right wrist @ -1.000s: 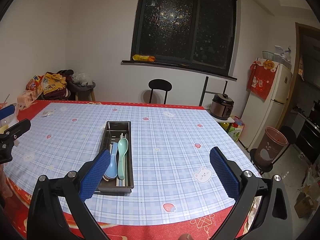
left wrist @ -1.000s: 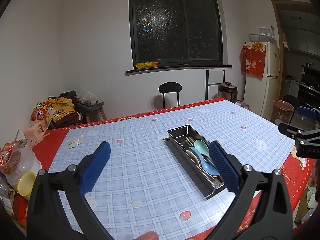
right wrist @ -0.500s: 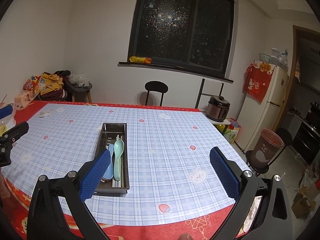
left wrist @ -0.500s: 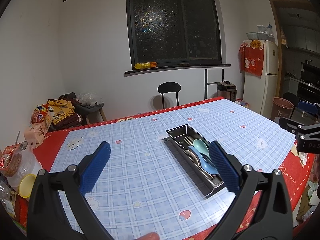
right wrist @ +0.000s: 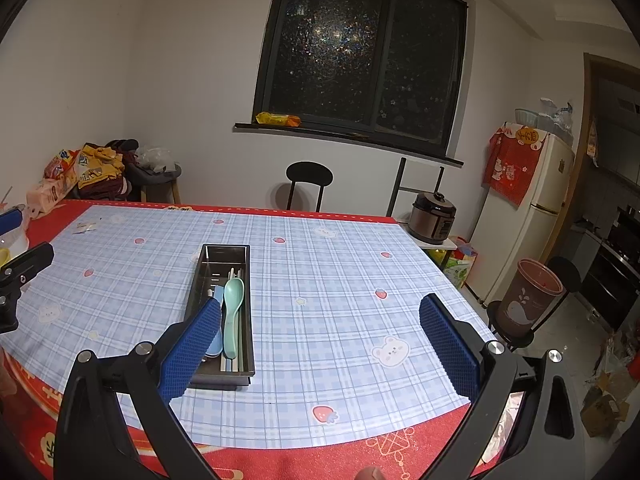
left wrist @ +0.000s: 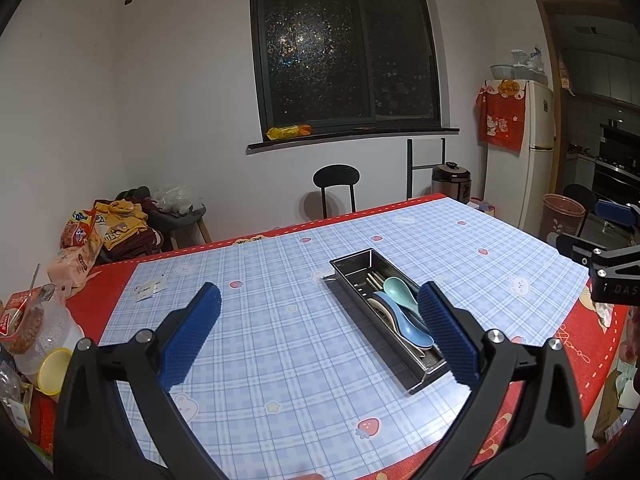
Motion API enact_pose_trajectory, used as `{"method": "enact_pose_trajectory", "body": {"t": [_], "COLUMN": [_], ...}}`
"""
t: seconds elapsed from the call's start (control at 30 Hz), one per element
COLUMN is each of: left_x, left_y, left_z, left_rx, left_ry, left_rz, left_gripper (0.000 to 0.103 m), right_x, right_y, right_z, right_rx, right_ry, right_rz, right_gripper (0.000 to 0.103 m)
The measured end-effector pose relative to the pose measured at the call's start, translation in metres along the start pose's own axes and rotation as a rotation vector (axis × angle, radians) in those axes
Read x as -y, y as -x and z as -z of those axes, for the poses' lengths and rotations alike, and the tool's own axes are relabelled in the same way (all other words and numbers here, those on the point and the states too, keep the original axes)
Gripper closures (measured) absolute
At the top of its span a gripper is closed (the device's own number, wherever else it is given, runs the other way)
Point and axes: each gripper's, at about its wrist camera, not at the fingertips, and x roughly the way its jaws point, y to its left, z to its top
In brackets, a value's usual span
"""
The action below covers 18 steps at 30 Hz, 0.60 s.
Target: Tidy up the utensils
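A long steel utensil tray (left wrist: 352, 268) lies on the blue checked tablecloth; it also shows in the right wrist view (right wrist: 208, 256). In it lie a teal spoon (left wrist: 400, 290), a blue spoon (left wrist: 404, 318), a cream spoon and chopsticks. The teal spoon (right wrist: 233, 312) shows in the right wrist view too. My left gripper (left wrist: 318, 334) is open and empty above the near table, left of the tray. My right gripper (right wrist: 320, 340) is open and empty above the near edge, right of the tray.
A plastic tub with a yellow lid (left wrist: 52, 368) and snack bags stand at the table's left end. A black chair (right wrist: 309, 184) stands behind the table. A rice cooker (right wrist: 434, 218), fridge (right wrist: 524, 216) and brown bin (right wrist: 528, 300) stand to the right.
Both grippers have drawn back and risen slightly, so the tray sits a little farther off. Both stay open and empty.
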Motion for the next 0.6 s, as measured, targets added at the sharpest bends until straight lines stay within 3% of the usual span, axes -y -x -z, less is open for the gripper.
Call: {"method": "enact_pose_trajectory", "body": {"t": [0.6], "left_x": [-0.0078], "left_y": [-0.0042], "left_z": [0.004], "left_rx": [-0.018], "left_ry": [0.02], "left_rz": [0.002], "left_gripper": [0.006], "right_x": [0.0007], "right_y": [-0.0012], "right_z": [0.0026], "right_rx": [-0.006], "right_ry": [-0.002], "right_rz": [-0.004], "right_gripper": [0.006]}}
